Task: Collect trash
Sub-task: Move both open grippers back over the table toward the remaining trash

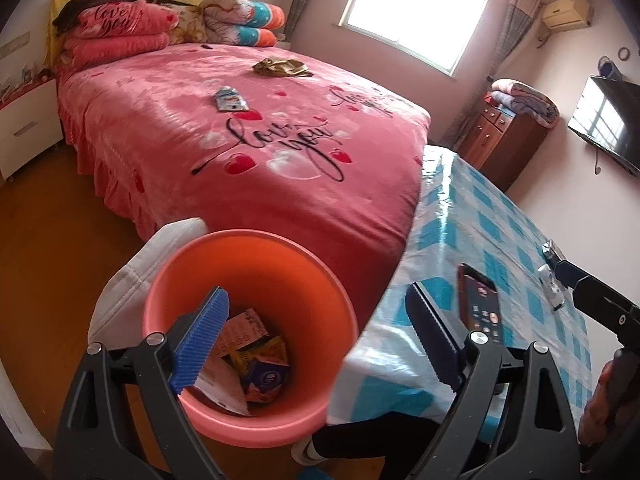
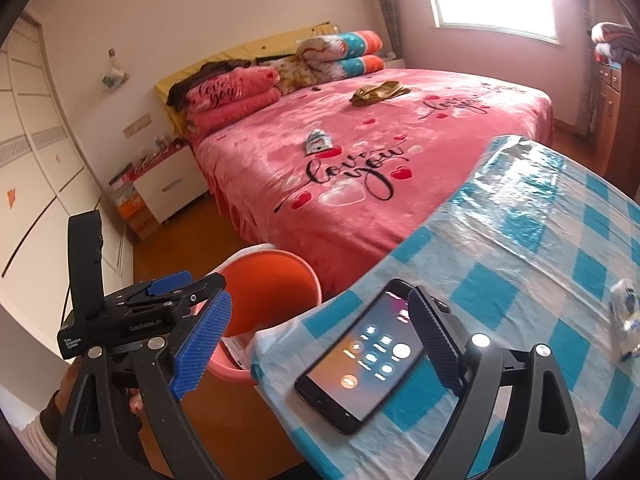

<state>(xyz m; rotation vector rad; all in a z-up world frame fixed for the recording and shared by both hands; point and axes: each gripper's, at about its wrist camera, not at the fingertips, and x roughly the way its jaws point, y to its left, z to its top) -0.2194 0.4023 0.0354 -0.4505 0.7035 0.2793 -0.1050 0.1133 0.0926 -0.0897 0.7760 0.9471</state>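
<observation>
Left wrist view first: the left gripper (image 1: 316, 344) hangs with its jaws spread wide and nothing between them, above the orange bin (image 1: 256, 264) that stands on the wooden floor between the bed and the counter (image 1: 500, 220). Inside the bin lie several pieces of trash (image 1: 256, 364): cartons and wrappers, piled at the bottom. A white cloth (image 1: 132, 276) is draped just beside the bin's left rim. To the right, on the counter's blue-checked cover, lies a phone (image 1: 480, 308) with its screen lit.

From the right wrist view, the right gripper (image 2: 320, 344) is likewise spread wide and empty, over the counter edge with the phone beneath its right finger. A small white wrapper (image 2: 626, 320) lies on the counter at the far right, blurred.

Farther off, the pink bed (image 1: 280, 192) carries two more pieces: a blue-and-white packet (image 1: 230, 99) near its middle and a crumpled gold wrapper (image 1: 282, 67) beyond it, well apart from the bin. Pillows (image 1: 120, 32) are stacked at the headboard.
</observation>
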